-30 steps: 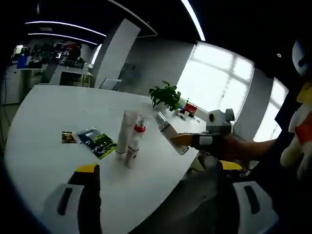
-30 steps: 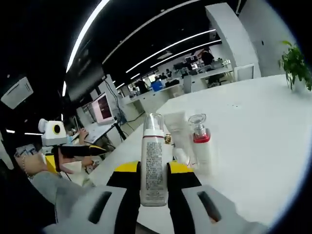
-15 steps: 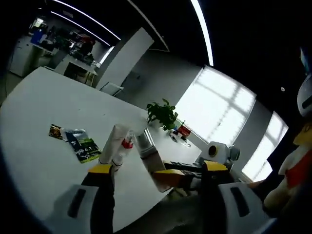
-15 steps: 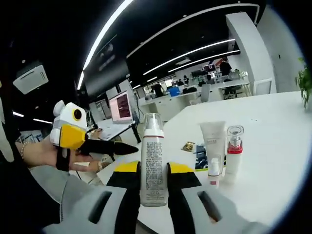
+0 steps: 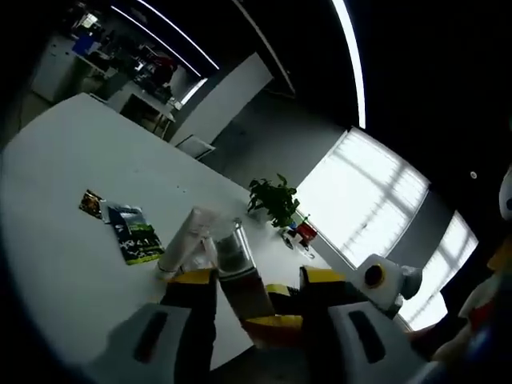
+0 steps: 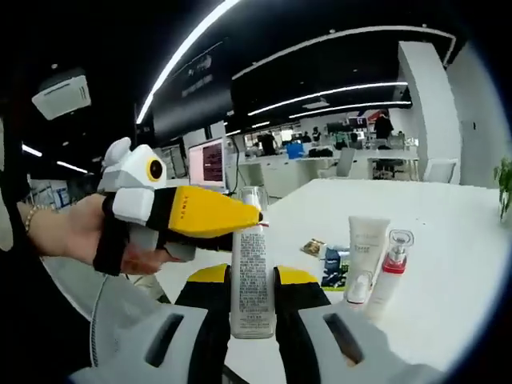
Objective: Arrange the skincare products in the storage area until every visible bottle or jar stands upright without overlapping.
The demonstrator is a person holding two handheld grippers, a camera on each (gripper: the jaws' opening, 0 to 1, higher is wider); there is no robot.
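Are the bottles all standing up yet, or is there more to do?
Nearly. The white tube and the red-collared pump bottle already stand upright, side by side, on the table. The tall spray bottle is in the right claw, off the table, with the left claw at its top. It needs setting down.

Dim fisheye views, ceiling light strips [image 5: 352,48] glaring, window [image 5: 364,196] blown out, edges warped and soft.

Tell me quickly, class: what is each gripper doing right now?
Left gripper: jaws open around the spray bottle.
Right gripper: shut on the spray bottle.
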